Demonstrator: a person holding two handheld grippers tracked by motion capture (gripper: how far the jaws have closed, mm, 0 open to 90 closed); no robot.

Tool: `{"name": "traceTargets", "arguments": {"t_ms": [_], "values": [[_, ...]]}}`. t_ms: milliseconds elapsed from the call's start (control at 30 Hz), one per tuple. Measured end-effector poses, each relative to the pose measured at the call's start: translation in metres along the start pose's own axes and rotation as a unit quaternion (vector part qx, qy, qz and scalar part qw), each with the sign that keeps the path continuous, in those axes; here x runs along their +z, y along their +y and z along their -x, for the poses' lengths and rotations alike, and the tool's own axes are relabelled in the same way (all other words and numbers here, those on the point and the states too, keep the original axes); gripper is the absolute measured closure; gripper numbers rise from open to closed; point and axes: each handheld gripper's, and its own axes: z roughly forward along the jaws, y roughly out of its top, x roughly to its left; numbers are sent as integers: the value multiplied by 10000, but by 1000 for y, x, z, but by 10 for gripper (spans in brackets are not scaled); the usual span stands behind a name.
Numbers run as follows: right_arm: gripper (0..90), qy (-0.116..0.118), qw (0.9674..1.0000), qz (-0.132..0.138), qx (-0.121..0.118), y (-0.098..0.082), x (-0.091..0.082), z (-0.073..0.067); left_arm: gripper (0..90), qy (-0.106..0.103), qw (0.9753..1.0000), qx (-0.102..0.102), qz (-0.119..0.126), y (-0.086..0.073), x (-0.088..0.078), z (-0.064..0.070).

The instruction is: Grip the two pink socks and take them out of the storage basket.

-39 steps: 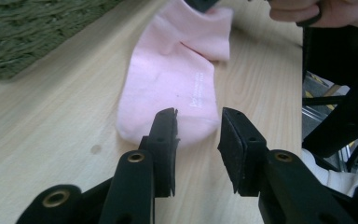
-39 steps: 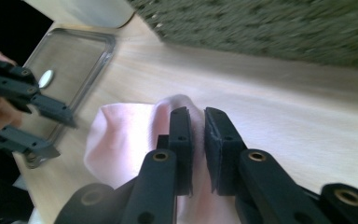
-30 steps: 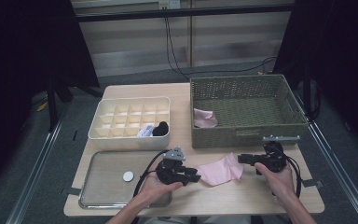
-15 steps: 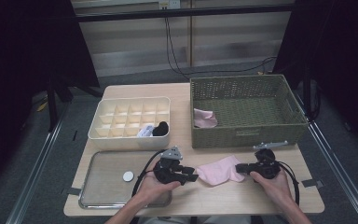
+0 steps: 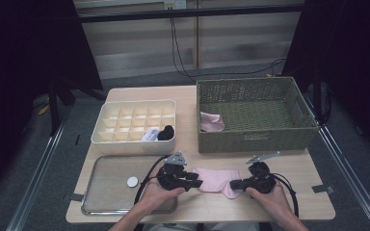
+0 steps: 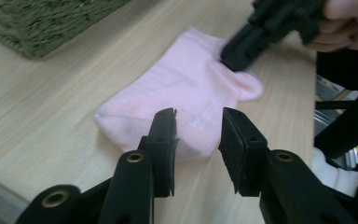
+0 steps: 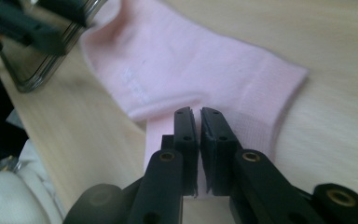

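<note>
A pink sock (image 5: 215, 179) lies flat on the wooden desk (image 5: 313, 192), just in front of the green wicker basket (image 5: 255, 113) and a little toward its left corner. The left gripper (image 6: 198, 122) sits at the sock's end away from the basket's right side, its jaws standing partly apart with the sock's edge between them; the pads do not press on the fabric. The right gripper (image 7: 197, 122) is at the sock's other end, in front of the basket's middle; its jaws have just been closing and now stand almost together, pinching a fold of the pink fabric between the pads. In the high view both hands hold the grippers low over the desk, one on each side of the sock. Inside the basket, against its left wall, lies a second pink sock (image 5: 211, 121). Left of the basket stands a cream divided box (image 5: 135, 122) with a dark bundle in one compartment, and in front of that box lies a metal tray (image 5: 107, 185).
</note>
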Motion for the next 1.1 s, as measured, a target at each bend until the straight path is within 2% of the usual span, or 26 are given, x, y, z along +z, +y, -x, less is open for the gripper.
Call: {"name": "traceTargets", "arguments": {"t_ms": [67, 133, 233, 300, 367, 500, 567, 633, 700, 800, 833, 867, 967, 1067, 1100], "values": [[836, 13, 10000, -28, -90, 1, 2, -6, 627, 58, 9999, -75, -61, -1, 1, -3], [823, 56, 9999, 119, -84, 4, -2, -5, 613, 153, 9997, -71, -168, -2, 2, -8], [805, -108, 9993, 353, -11, 4, -9, 1, 622, 312, 9992, -164, -186, -5, 1, -15], [795, -369, 9985, 401, 6, 2, -13, 5, 629, 367, 9990, -185, -192, -6, -2, -18], [780, -384, 9981, 466, 72, 0, -16, 10, 632, 440, 9988, -192, -120, -6, -5, -19], [747, -431, 9980, 444, 143, -3, -17, 12, 623, 506, 9982, -311, 8, -5, -13, -25], [727, -457, 9982, 377, 94, -3, -14, 11, 628, 537, 9980, -340, 12, -5, -12, -27], [714, -506, 9982, 328, 75, -3, -11, 11, 634, 526, 9981, -308, -58, -4, -11, -25], [713, -514, 9981, 328, 62, -2, -10, 10, 633, 510, 9984, -242, 4, -3, -12, -19], [732, -518, 9982, 313, 31, -2, -9, 8, 629, 523, 9985, -160, -50, -2, -11, -16], [755, -526, 9982, 301, 2, -2, -9, 9, 632, 551, 9983, -172, -47, -3, -9, -17], [778, -499, 9983, 284, -8, -2, -9, 9, 636, 629, 9978, -133, -165, -3, -8, -18], [851, -436, 9987, 251, 43, -2, -7, 8, 650, 641, 9976, -105, -253, -4, -5, -21], [874, -380, 9990, 238, 55, -2, -8, 9, 689, 657, 9974, -99, -283, -6, -1, -22], [876, -373, 9990, 241, 56, -3, -8, 10, 708, 662, 9971, -47, -370, -6, -1, -22]]}}
